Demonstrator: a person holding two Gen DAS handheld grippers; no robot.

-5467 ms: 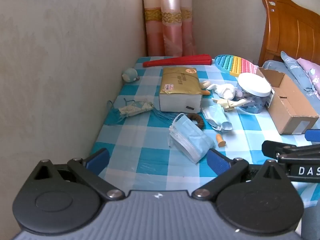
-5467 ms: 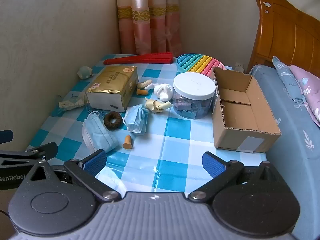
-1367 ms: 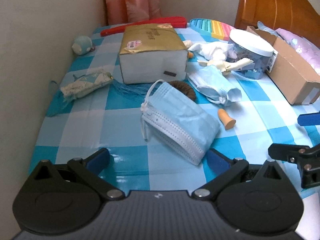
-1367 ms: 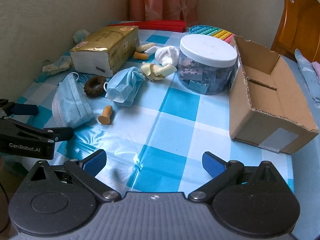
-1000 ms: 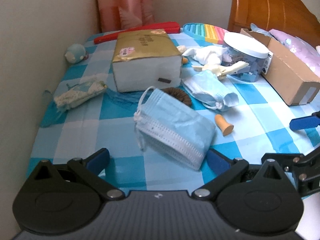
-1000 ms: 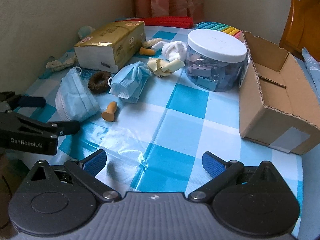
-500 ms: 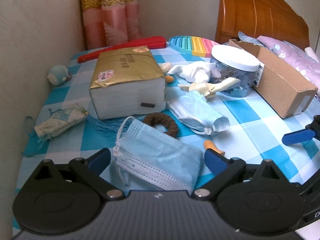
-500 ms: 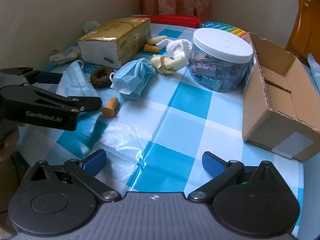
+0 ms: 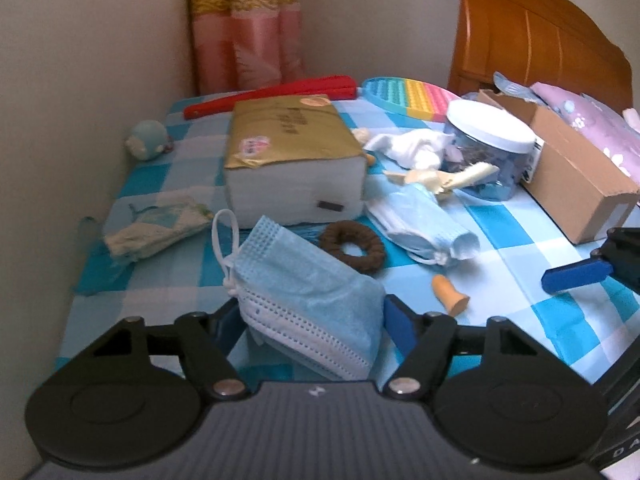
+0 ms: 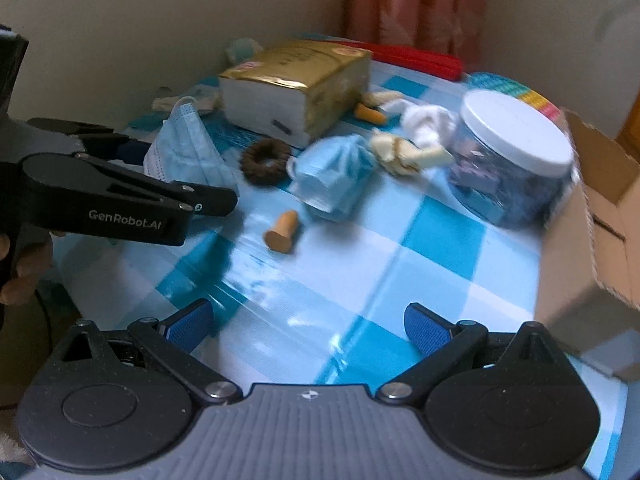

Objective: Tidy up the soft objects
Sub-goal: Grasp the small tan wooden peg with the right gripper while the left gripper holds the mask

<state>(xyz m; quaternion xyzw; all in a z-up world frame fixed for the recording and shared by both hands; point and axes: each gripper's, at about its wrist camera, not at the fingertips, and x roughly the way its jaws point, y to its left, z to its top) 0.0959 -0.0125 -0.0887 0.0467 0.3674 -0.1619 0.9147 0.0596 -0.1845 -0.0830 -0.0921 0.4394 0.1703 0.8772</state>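
Observation:
A flat blue face mask sits between the fingers of my left gripper, which has narrowed onto it; its far end stands tilted up off the checked cloth. The right wrist view shows the same mask in the left gripper. My right gripper is open and empty above the near cloth. A crumpled blue mask, a brown hair ring, an orange earplug and white cloth lie beyond.
A gold tissue pack stands mid-table, a plastic jar and an open cardboard box to the right. A patterned mask and small plush lie by the left wall. A red fan and pop toy lie at the back.
My left gripper moved forward over the flat blue mask and its fingers closed in on it, raising its far end. My right gripper moved nearer the table.

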